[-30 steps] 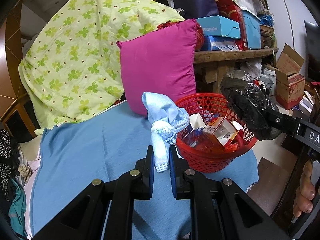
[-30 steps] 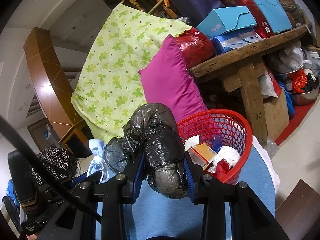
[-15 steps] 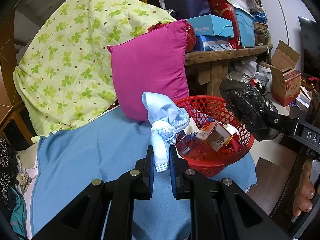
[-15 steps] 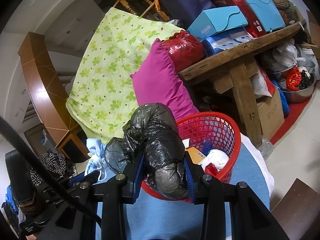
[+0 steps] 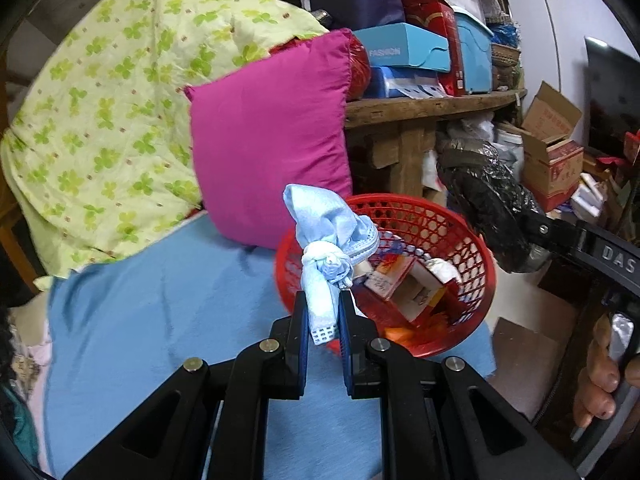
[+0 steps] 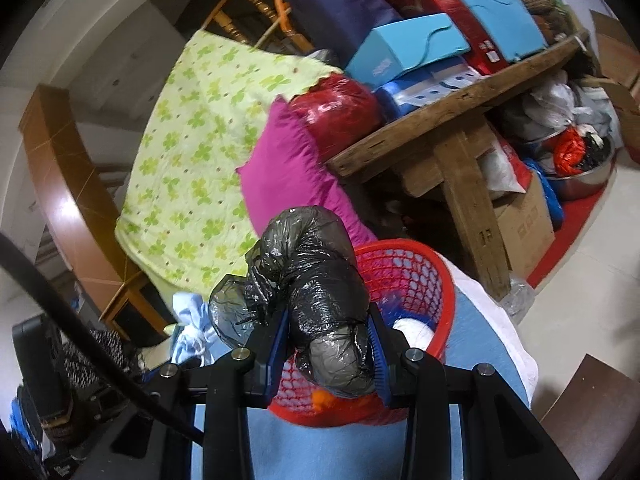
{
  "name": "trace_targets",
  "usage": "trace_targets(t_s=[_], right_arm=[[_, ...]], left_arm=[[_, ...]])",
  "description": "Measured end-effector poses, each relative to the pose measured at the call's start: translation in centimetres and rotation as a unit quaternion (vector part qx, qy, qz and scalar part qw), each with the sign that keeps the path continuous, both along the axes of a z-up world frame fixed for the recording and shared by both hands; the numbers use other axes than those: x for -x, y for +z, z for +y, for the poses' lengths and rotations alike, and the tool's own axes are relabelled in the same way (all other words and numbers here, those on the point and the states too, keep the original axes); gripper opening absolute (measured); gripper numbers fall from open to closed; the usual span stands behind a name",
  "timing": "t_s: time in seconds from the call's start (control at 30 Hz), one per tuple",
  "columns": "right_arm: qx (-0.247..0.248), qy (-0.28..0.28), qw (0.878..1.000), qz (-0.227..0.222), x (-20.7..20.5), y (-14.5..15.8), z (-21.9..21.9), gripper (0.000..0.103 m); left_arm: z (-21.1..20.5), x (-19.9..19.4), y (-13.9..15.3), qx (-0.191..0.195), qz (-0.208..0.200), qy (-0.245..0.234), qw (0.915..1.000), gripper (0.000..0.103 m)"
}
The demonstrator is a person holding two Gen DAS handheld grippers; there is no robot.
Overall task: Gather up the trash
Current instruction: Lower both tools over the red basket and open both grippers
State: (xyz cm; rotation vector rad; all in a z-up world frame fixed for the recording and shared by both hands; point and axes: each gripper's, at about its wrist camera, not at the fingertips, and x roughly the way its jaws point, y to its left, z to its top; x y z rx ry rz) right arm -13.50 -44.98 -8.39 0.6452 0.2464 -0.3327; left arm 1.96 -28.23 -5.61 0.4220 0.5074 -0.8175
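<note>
Red mesh basket (image 5: 404, 216) sits just ahead of both our grippers: our left gripper (image 5: 323, 312) pinches a knotted blue face mask (image 5: 328, 248) upright at its near rim, our right gripper (image 6: 330, 354) clamps a crumpled black plastic bag (image 6: 316, 280) already over it.

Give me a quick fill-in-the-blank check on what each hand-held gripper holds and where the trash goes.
1. The left hand-held gripper is shut on a knotted light ____ cloth.
2. The right hand-held gripper is shut on a crumpled ____ plastic bag.
3. The red basket stands on a ____ sheet.
4. Behind the basket leans a ____ pillow.

Missing words: blue; black; blue; pink
</note>
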Motion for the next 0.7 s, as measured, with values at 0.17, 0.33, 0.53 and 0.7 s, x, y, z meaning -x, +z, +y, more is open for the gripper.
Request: trace_targets(t_s=[0.17,0.33,0.53,0.7], right_arm=[[-0.034,-0.045,0.998,0.002,-1.2,-0.5,-1.4,0.039],[-0.056,-0.08,0.995,0.006,-3.2,-1.8,-2.1,0.039],[-0.057,-0.092,0.994,0.017,-3.8,-3.3,-3.5,0.039],[-0.04,-0.097,0.994,0.02,-4.2,-3.4,-4.3,0.039]], left_arm=[[-1.5,-1.7,-0.6,-0.003,0.03,-0.02,0.9993,0.015],[-2.7,-3.0,-1.4,-0.014,0.039,-0.026,0.9988,0.015],[-3.8,-3.4,-2.0,-0.025,0.025,-0.027,0.999,0.015],[-4.8,-3.7,-2.1,-0.032,0.012,-0.031,0.9989,0.015]])
